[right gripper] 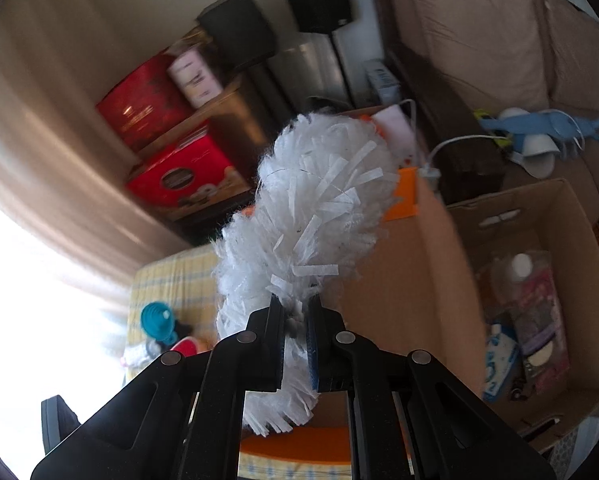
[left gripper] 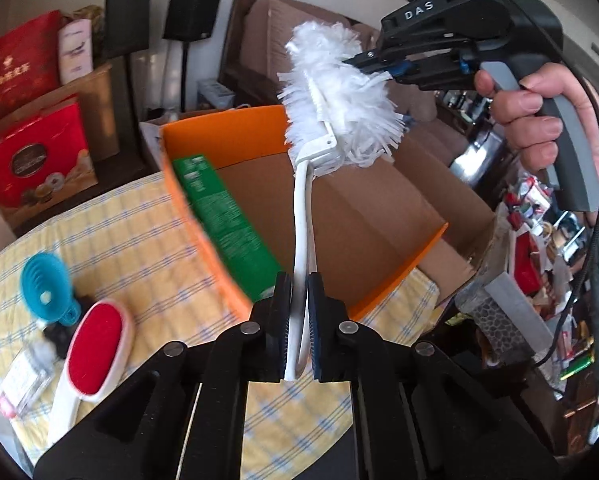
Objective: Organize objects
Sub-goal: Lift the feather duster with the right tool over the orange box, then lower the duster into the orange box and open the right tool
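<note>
On the yellow checked cloth (left gripper: 147, 216) at eight o'clock in the left wrist view lie a teal funnel (left gripper: 45, 280) and, just beside it, a red-faced lint brush (left gripper: 95, 344). At the centre stands an orange-rimmed cardboard box (left gripper: 223, 136) with a green carton (left gripper: 223, 224) leaning inside its left wall. The left gripper (left gripper: 298, 328) pinches the white handle of a duster (left gripper: 303, 216), which rises toward twelve o'clock above the box. At two o'clock the right gripper (left gripper: 363, 62), held in the person's hand (left gripper: 539, 120), nips the duster's fluffy white head (left gripper: 339, 92). In the right wrist view its jaws close on those fibres at six o'clock; a second open cardboard box (right gripper: 579, 216) holding packets sits at four o'clock.
</note>
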Demonstrator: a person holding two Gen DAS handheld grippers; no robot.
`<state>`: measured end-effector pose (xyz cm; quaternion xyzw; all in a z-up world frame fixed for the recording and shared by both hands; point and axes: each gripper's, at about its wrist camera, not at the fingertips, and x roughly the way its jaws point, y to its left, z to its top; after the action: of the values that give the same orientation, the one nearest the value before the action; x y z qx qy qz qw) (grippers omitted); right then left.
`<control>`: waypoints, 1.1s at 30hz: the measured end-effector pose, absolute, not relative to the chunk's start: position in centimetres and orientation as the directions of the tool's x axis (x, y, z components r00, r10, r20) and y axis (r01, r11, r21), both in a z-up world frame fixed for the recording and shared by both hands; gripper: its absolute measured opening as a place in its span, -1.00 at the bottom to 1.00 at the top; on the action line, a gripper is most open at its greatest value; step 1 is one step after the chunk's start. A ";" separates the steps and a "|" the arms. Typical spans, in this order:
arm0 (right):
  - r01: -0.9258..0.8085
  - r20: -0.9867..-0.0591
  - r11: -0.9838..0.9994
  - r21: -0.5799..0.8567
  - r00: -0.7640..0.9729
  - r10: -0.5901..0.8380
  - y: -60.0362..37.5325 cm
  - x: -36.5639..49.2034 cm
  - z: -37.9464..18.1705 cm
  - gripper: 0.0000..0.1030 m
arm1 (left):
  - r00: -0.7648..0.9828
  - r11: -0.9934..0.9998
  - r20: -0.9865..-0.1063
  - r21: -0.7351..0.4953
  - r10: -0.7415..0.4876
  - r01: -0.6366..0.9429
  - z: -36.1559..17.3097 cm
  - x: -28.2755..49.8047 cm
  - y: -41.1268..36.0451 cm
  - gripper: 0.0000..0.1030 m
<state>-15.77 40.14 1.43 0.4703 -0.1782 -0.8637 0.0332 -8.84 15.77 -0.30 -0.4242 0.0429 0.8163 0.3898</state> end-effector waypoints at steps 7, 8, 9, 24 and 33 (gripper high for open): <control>-0.171 -0.832 -0.943 0.285 -0.532 -0.155 43.4 -18.5 0.5 -0.86 | -0.304 -0.694 -0.738 -0.295 0.602 -0.657 -0.7 -11.4 20.1 -0.85; -0.179 -0.837 -0.943 0.282 -0.526 -0.150 43.8 -19.0 0.2 -0.86 | -0.301 -0.695 -0.744 -0.292 0.597 -0.657 -0.9 -11.7 20.6 -0.85; -0.182 -0.842 -0.944 0.277 -0.519 -0.146 44.1 -19.4 -0.2 -0.86 | -0.299 -0.696 -0.748 -0.290 0.593 -0.657 -1.2 -12.0 21.0 -0.85; -0.206 -0.898 -0.942 0.264 -0.410 -0.162 46.3 -23.3 -8.3 -0.86 | -0.294 -0.725 -0.822 -0.193 0.487 -0.661 -6.0 -13.1 24.4 -0.86; -0.178 -0.925 -0.966 0.188 -0.363 -0.113 45.7 -23.1 -10.7 -0.76 | -0.303 -0.733 -0.810 -0.212 0.502 -0.646 -5.7 -12.8 23.2 -0.53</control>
<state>-23.06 45.70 -10.72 0.5640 -0.1290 -0.8154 -0.0202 -12.78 23.16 -5.72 -0.4697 0.0767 0.8036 0.3572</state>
